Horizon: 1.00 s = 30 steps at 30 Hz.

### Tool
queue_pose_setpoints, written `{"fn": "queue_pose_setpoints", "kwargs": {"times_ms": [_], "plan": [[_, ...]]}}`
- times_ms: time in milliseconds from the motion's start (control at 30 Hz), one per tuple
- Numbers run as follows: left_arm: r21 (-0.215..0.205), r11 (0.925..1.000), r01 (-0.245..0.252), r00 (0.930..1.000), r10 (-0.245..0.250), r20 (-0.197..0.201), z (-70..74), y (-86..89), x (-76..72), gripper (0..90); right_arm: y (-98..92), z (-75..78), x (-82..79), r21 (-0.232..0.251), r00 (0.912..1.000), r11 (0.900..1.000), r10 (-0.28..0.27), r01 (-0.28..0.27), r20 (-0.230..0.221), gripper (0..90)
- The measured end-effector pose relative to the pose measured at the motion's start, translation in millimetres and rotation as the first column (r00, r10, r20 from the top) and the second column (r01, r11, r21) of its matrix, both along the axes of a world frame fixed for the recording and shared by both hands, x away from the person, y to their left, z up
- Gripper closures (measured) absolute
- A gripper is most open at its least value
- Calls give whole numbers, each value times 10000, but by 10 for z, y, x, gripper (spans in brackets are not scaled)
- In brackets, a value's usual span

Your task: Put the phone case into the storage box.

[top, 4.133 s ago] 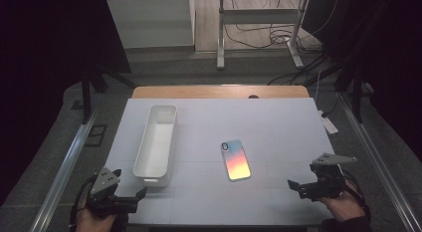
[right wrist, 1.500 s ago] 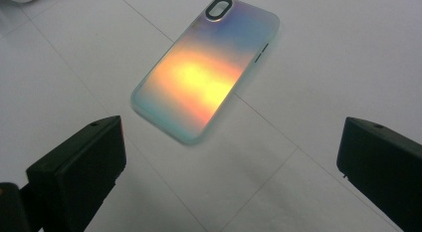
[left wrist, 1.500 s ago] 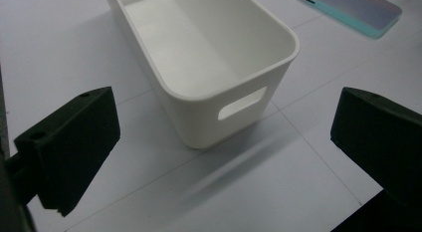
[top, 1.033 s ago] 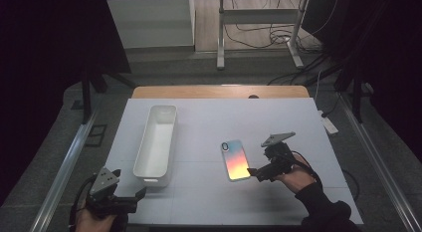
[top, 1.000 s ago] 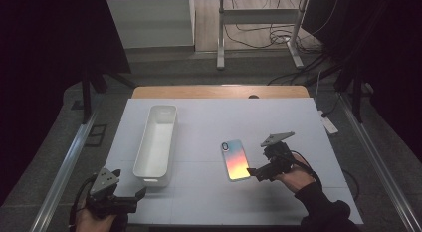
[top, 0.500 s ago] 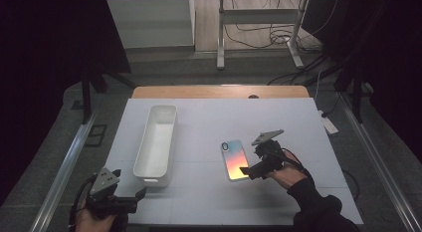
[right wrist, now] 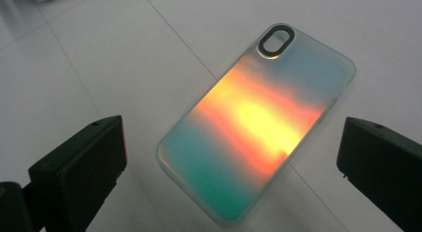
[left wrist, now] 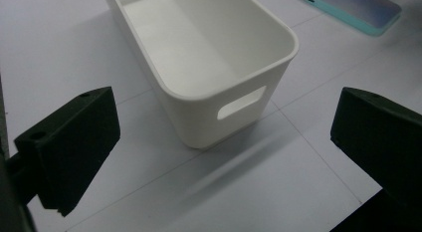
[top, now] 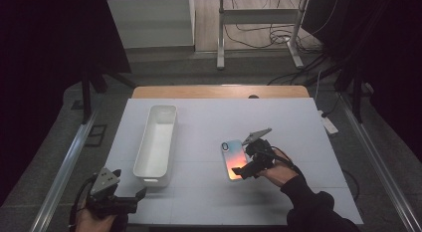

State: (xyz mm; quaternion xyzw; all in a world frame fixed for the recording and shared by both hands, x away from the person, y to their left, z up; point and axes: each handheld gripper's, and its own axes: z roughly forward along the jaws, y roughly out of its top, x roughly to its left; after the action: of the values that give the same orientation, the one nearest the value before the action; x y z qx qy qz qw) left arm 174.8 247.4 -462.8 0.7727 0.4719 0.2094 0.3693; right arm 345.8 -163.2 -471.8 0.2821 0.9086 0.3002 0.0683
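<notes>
Table (top: 209, 202) white, gridded with thin lines, wooden strip along far edge. White bin (top: 156, 143) long, open-topped, on table's left half; handle slot in near end wall seen in left gripper view (left wrist: 209, 67). Phone case (top: 233, 160) iridescent orange-teal, lying flat, camera cutout at far end, right of bin and well apart from it. Right gripper (top: 244, 171) just over case's near end, jaws spread wide, case between them, not clamped (right wrist: 254, 122). Left gripper (top: 130, 198) at near-left table edge, jaws apart, facing bin's near end.
</notes>
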Motion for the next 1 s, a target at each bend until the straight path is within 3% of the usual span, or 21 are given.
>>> {"fn": "queue_pose_setpoints", "kwargs": {"times_ms": [167, 433, 733, 767, 800, 933, 1000], "plan": [[0, 10000, 6, 10000, -6, 1, 0, 0, 0, 0, 111, -31, 21, -260, 9999, 9996, 128, -128, -2, 0], [-12, 10000, 10, 10000, -10, 8, 0, 2, -2, 0, 185, -55, 65, -339, 9992, 9993, 118, -131, -391, 1], [-60, 10000, -21, 10000, 22, 22, 0, 9, -2, 0, 194, -68, 65, -830, 9990, 9965, -61, 23, -447, 454], [-57, 10000, -19, 10000, 19, 23, 0, 9, -1, 0, 194, -68, 65, -830, 9990, 9965, -61, 23, -447, 454], [-60, 10000, -11, 10000, 11, 16, 0, 9, -2, 0, 188, -80, 72, -875, 9989, 9961, 53, -93, -461, 551], [-61, 10000, -17, 10000, 17, 25, 0, 9, -2, 0, 186, -100, 77, -920, 9988, 9957, 63, -107, -478, 656], [-62, 10000, -18, 10000, 18, 26, 0, 8, -2, 0, 189, -117, 77, -997, 9990, 9947, 192, -231, -395, 783]]}}
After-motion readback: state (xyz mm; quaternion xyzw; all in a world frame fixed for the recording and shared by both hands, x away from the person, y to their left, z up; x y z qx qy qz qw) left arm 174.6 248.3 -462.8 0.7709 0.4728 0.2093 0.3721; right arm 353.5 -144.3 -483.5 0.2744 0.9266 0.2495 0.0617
